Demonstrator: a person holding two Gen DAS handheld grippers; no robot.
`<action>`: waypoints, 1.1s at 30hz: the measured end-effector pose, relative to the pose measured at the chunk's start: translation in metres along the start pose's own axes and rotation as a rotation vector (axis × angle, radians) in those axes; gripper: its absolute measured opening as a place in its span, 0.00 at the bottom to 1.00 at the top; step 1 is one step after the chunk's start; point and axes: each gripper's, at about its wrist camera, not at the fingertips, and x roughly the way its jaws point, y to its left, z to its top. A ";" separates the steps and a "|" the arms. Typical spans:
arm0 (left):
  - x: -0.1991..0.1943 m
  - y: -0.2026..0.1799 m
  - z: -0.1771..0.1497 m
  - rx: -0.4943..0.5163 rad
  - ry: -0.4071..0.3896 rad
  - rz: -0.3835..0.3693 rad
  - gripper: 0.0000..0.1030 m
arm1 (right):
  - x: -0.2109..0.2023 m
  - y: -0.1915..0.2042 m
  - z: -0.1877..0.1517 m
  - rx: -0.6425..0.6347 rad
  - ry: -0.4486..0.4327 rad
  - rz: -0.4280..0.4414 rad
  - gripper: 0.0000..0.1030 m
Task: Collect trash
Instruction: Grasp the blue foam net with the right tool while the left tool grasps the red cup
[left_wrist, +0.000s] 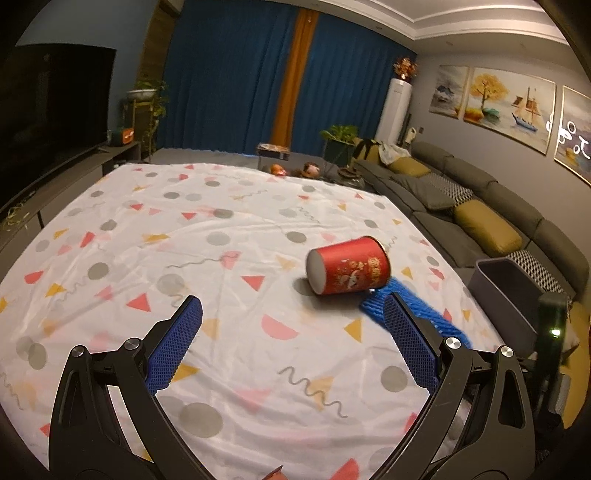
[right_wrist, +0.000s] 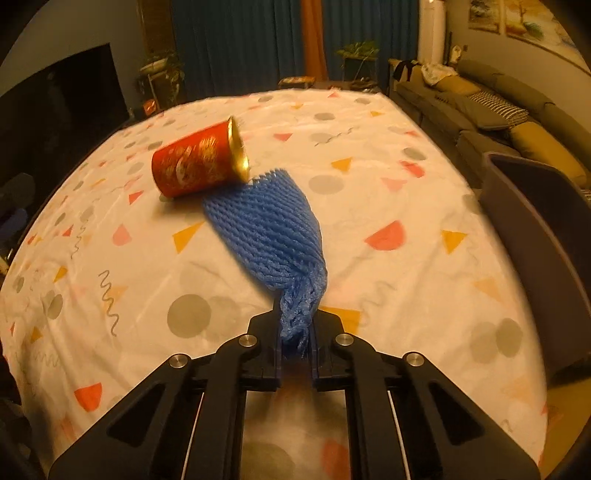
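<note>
Right gripper (right_wrist: 294, 325): fingers closed on the bunched end of the blue foam net sleeve (right_wrist: 273, 229), low over the table
Left gripper (left_wrist: 291, 317): blue-padded fingers wide apart, holding nothing, above the patterned white tablecloth (left_wrist: 184, 221)
Red paper cup (right_wrist: 199, 160): on its side, rim touching the sleeve's far end
Grey plastic bin (right_wrist: 535, 236): at the table's right edge

The left claw (left_wrist: 291, 314) is spread wide, its blue-padded fingers (left_wrist: 410, 343) empty. The right claw (right_wrist: 295, 328) is clamped tight, pinching the bunched end of a blue foam net (right_wrist: 273, 229).
</note>
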 end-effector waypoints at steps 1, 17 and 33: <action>0.003 -0.003 0.000 0.002 0.007 -0.004 0.94 | -0.007 -0.004 -0.002 0.004 -0.023 -0.016 0.11; 0.099 -0.067 0.018 0.009 0.112 -0.013 0.94 | -0.072 -0.052 -0.027 0.121 -0.209 -0.054 0.11; 0.149 -0.068 0.019 -0.013 0.214 0.011 0.81 | -0.073 -0.062 -0.029 0.143 -0.230 -0.040 0.11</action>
